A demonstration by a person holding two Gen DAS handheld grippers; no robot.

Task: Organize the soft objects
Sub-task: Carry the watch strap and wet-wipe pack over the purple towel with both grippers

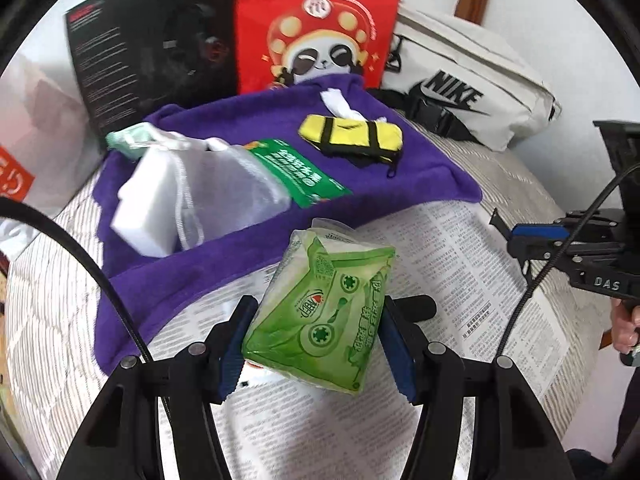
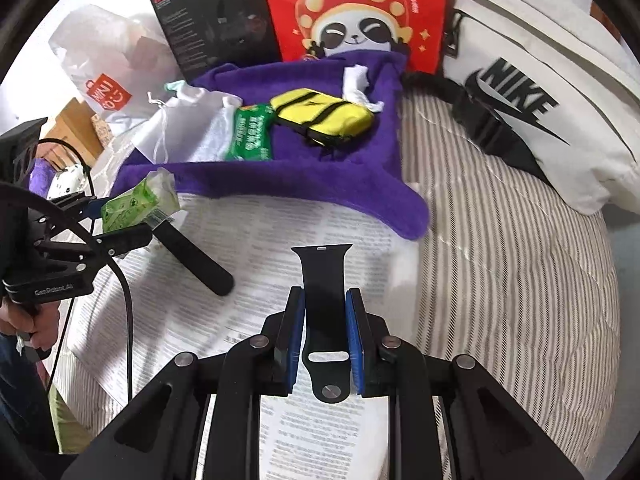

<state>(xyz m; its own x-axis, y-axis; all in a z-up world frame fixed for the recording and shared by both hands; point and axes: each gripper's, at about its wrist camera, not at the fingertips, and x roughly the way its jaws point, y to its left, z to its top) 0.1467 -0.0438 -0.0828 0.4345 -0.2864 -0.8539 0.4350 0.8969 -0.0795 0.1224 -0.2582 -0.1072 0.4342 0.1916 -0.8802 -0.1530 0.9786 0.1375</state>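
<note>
Left gripper (image 1: 316,340) clamps the tissue pack (image 1: 320,312), right gripper (image 2: 325,336) the strap (image 2: 323,300); both probably go next onto the towel (image 1: 400,184).

A tall red paper bag printed with a cartoon panda (image 1: 320,20) stands at the top centre of both views. Just left of it leans a black cardboard box with small white print (image 1: 152,52). At the upper right lies a cream fabric bag with a black logo and black strap (image 2: 540,92). A translucent white plastic bag with an orange label (image 2: 104,80) sits at the upper left of the right-wrist view. Sheets of printed newspaper (image 1: 460,260) cover the middle of a grey-and-white striped quilted bed cover (image 2: 500,260).
</note>
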